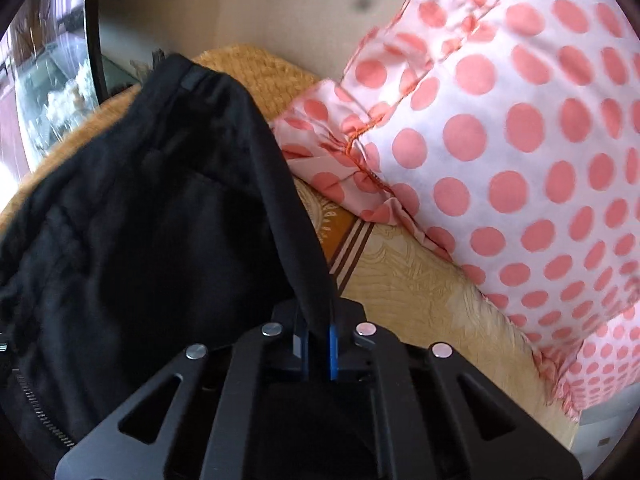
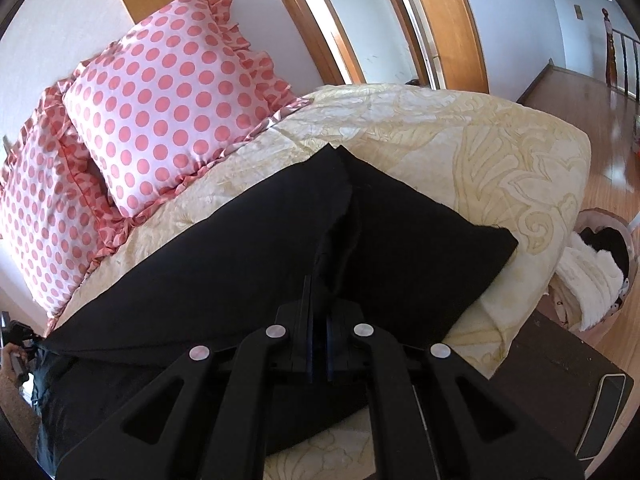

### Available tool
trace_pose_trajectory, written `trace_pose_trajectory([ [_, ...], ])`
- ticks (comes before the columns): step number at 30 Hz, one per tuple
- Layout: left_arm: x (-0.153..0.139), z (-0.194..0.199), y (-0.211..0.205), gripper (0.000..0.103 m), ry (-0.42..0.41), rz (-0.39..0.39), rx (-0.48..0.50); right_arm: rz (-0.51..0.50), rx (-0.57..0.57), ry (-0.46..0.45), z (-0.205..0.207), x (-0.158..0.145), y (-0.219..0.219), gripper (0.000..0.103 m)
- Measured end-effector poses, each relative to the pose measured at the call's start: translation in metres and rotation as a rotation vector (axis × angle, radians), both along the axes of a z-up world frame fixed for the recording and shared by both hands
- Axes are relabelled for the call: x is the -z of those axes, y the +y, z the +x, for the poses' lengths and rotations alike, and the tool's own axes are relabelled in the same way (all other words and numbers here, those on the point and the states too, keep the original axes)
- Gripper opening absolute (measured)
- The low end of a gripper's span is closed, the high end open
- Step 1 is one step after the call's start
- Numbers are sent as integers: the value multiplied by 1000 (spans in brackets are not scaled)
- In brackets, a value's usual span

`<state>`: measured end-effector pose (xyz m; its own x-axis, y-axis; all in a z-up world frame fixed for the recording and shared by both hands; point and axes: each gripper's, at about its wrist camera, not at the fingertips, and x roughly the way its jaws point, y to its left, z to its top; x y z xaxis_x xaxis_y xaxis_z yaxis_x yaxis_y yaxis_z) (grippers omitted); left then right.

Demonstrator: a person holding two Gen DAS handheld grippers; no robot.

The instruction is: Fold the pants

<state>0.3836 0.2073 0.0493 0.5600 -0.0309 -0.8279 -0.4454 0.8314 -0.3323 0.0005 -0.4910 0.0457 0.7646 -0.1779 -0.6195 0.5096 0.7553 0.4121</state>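
Black pants (image 2: 224, 264) lie across a cream patterned bedspread (image 2: 500, 152). In the right wrist view my right gripper (image 2: 319, 320) is shut on a raised fold of the pants near the middle, with the two leg ends pointing away. In the left wrist view my left gripper (image 1: 318, 332) is shut on an edge of the pants (image 1: 160, 208) and lifts it; the waistband with a zipper hangs at the left. The fingertips of both grippers are hidden in the cloth.
Two pink polka-dot pillows (image 2: 168, 112) lie at the head of the bed, close to the left gripper (image 1: 500, 140). A laundry basket (image 2: 600, 272) stands on the wood floor to the right. A dark bench (image 2: 560, 392) sits at the bed's foot.
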Motion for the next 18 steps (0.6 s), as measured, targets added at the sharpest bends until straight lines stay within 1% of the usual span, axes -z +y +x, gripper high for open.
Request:
trace_pose_trajectory([
  [2, -17, -18, -1, 6, -40, 25, 13, 0, 1, -15, 2, -3, -3, 4],
  [4, -39, -47, -1, 6, -91, 41, 31, -5, 1, -39, 3, -10, -8, 4],
  [5, -52, -69, 1, 6, -127, 41, 40, -8, 2, -51, 3, -15, -12, 4],
  [7, -70, -101, 3, 6, -178, 51, 55, -8, 5, -76, 2, -23, -20, 4],
  [10, -89, -170, 4, 6, -244, 91, 60, -21, 12, -95, 1, -33, -28, 4],
  [11, -91, -187, 9, 7, -257, 94, 57, -28, 15, -96, 1, -36, -30, 4],
  [12, -92, -212, 6, 7, -267, 102, 49, -32, 17, -97, 1, -38, -31, 4],
  [14, -87, -250, 5, 7, -274, 123, 34, -36, 18, -92, 0, -39, -34, 4],
  [16, -72, -285, 1, 7, -266, 167, 17, -28, 22, -75, 0, -34, -36, 4],
  [17, -62, -299, 1, 7, -257, 176, 7, -24, 23, -68, 0, -31, -35, 4],
  [18, -50, -312, 1, 7, -243, 166, -6, -18, 27, -56, -1, -26, -36, 4],
])
